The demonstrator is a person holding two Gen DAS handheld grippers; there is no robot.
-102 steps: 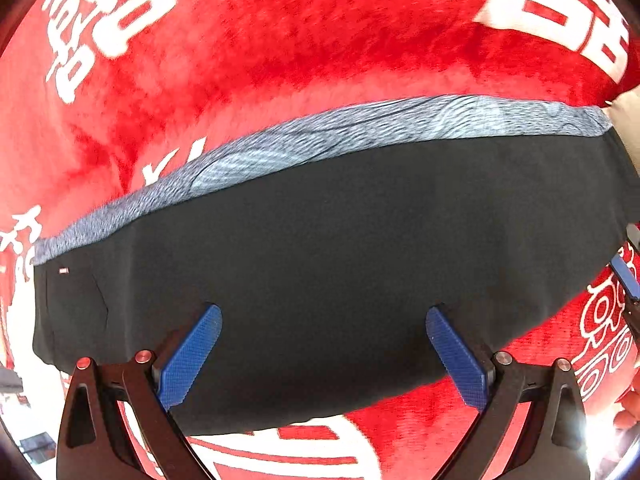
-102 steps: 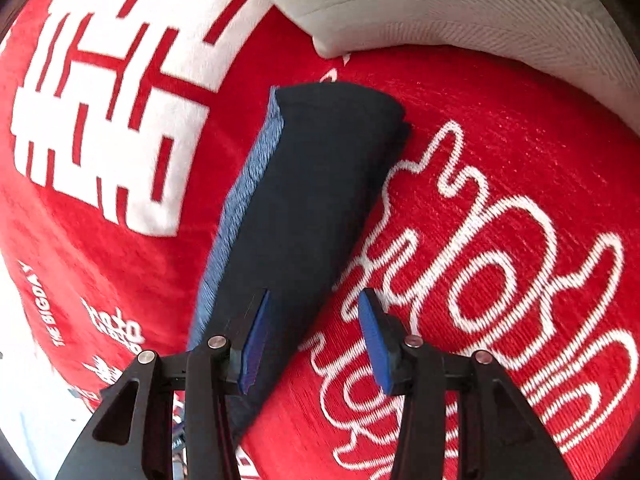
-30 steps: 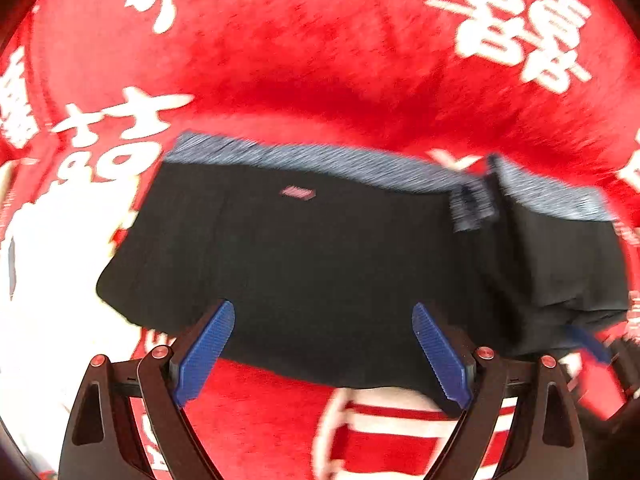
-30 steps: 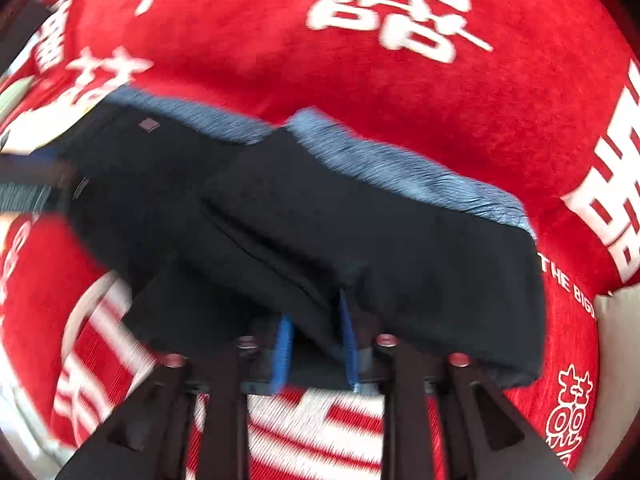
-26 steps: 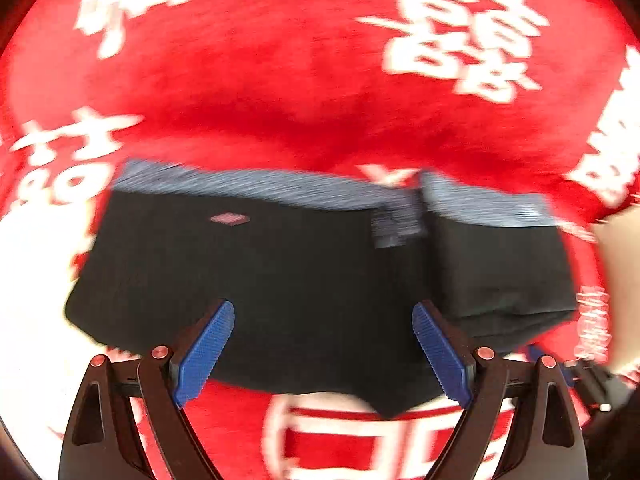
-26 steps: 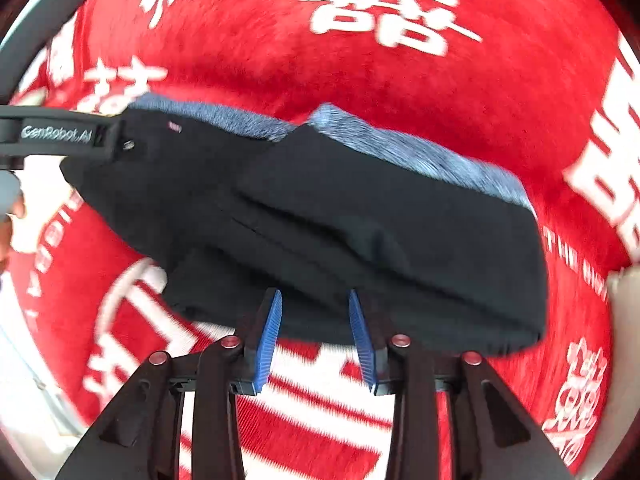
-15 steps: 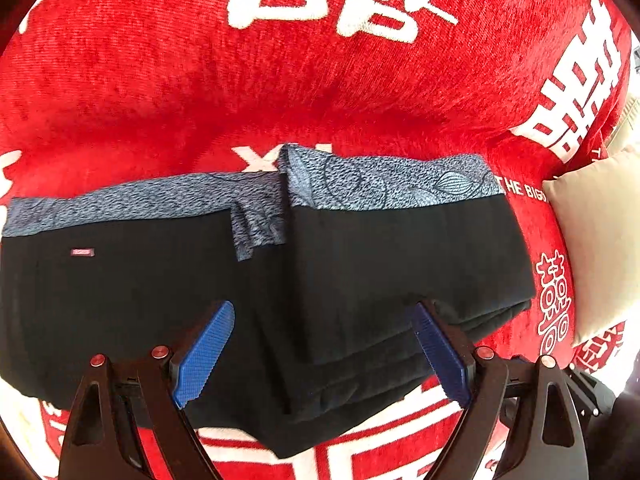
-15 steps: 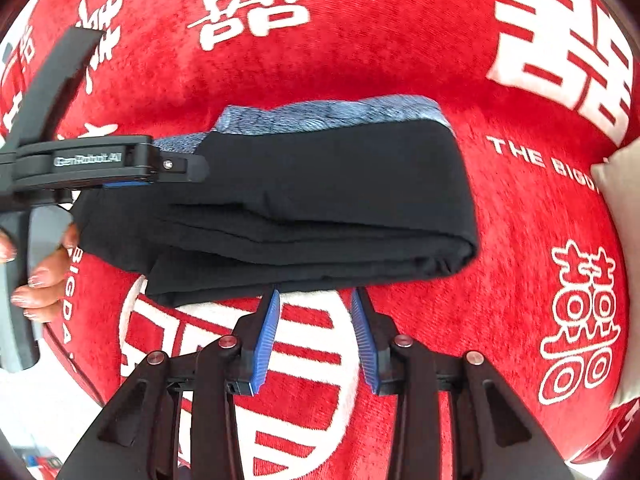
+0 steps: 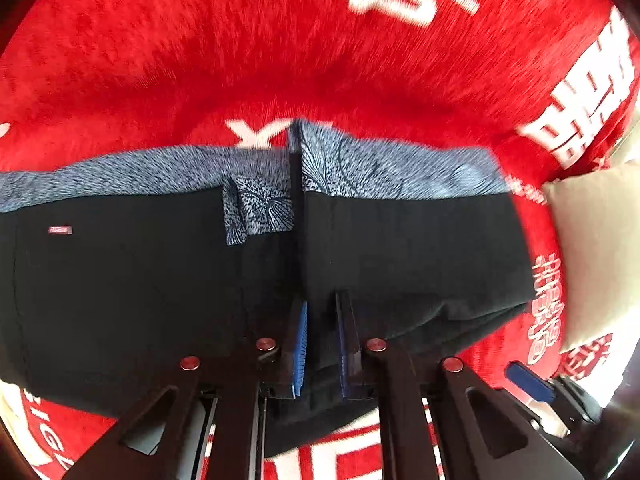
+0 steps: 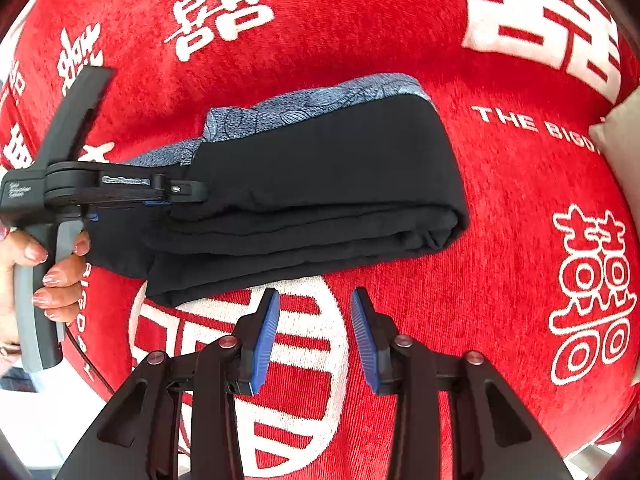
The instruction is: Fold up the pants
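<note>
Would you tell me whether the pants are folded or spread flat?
Partly folded: the pants show stacked layers with a rounded fold at one end.

Plush red blanket with white double-happiness characters covers the work surface

The deep-pile red blanket fills both views, woven with large white Chinese characters, a round white-striped emblem near the bottom of the right wrist view, and the English words "THE BIGD..." in white capitals. A cream ribbed cushion rests on the blanket at the right edge. Bright daylight falls evenly across the fabric, and a pale, washed-out area shows beyond the blanket's lower left border.
</note>
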